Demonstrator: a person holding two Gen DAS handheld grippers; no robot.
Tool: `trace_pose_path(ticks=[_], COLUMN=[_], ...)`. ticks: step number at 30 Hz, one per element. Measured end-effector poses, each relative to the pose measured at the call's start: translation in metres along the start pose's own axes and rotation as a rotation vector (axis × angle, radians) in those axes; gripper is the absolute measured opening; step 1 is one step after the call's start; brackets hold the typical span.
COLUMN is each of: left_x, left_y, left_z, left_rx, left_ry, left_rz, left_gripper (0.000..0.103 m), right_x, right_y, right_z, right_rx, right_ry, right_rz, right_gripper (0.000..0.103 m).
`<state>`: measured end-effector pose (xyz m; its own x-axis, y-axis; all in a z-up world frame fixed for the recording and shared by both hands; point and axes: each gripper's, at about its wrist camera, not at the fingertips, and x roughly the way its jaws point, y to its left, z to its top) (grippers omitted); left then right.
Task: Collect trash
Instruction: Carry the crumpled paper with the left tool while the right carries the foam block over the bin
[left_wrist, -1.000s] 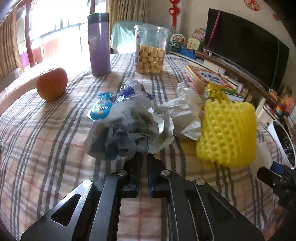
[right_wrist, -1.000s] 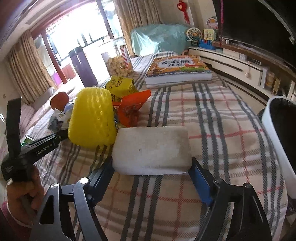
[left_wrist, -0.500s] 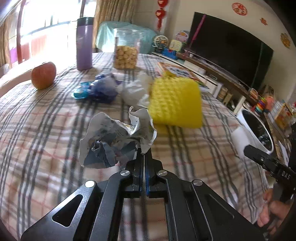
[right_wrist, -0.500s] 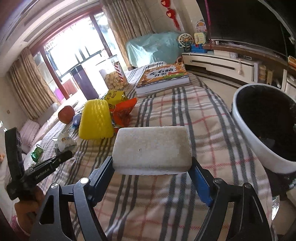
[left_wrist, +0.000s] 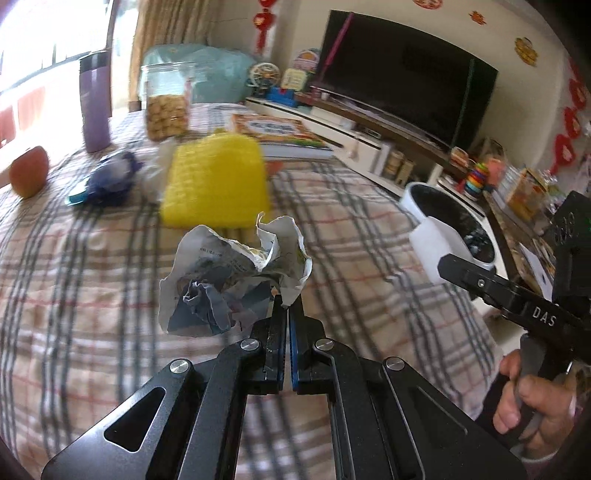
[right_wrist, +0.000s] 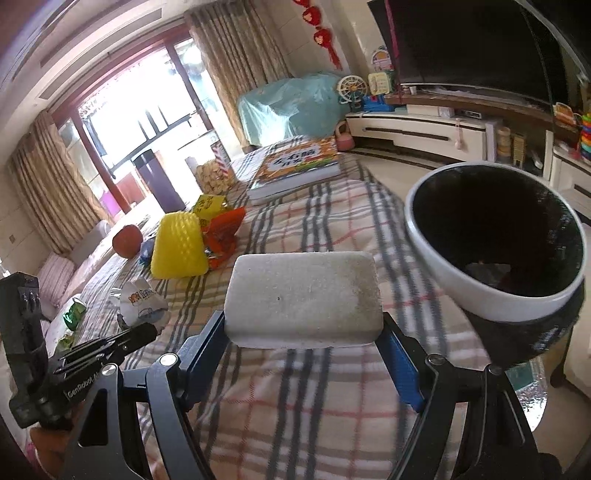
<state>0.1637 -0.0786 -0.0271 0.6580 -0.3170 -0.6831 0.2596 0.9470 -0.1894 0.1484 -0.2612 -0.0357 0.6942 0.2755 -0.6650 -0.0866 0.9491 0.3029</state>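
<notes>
Crumpled wrapper (left_wrist: 236, 284) pinched in left hand-held gripper (left_wrist: 287, 321), above the bench (left_wrist: 92, 295); white foam block (right_wrist: 303, 299) clamped in right hand-held gripper (right_wrist: 303, 332) near bin (right_wrist: 495, 240). Still left: yellow foam net (left_wrist: 218, 184), blue wrapper (left_wrist: 107, 181), orange packet (right_wrist: 221, 236).

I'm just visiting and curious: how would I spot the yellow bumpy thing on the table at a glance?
Start at the table with the plaid cloth and find the big picture book at its far end. Just nearer than the book, beside an orange wrapper, lies the yellow foam net sleeve. Its bright yellow colour and knobbly honeycomb mesh set it apart from the crumpled wrappers and the apple nearby.
</notes>
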Motion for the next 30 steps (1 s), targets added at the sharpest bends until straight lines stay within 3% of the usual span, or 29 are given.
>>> trace_pose_path(ticks=[30], left_x=[0.038], left_y=[-0.117], left_z=[0.034], left_rx=[0.187], left_ry=[0.024], left_rz=[-0.153], left_gripper=[0.001], right_x=[-0.054], right_y=[-0.107], right_z=[0.025], right_rx=[0.112], right_ry=[-0.088], right_rz=[-0.132], right_gripper=[0.081])
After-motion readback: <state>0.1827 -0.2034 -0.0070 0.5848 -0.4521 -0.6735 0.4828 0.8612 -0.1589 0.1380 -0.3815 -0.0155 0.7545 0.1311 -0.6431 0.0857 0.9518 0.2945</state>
